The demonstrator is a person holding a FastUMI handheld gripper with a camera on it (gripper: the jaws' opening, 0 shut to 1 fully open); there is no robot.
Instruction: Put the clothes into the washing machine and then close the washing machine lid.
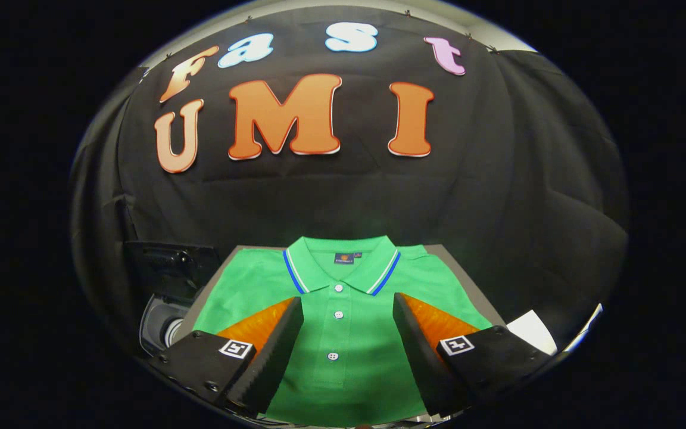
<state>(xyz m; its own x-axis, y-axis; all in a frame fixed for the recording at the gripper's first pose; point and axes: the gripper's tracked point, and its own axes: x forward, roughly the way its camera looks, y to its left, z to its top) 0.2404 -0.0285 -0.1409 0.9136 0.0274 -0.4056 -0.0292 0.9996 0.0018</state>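
Gripper (348, 305) hangs over the green polo shirt (343, 333), jaws spread wide apart with the button placket between the two fingers and nothing clamped; whether the tips touch the cloth cannot be told. Shirt lies flat and folded, collar (343, 262) with blue-and-white trim pointing away toward the black cloth wall, on a grey board (456, 262). Washing machine (161, 322) sits just beside the shirt at the left finger's side, its dark lid (167, 265) raised and the drum opening visible; a white sheet (532, 330) lies past the right finger.
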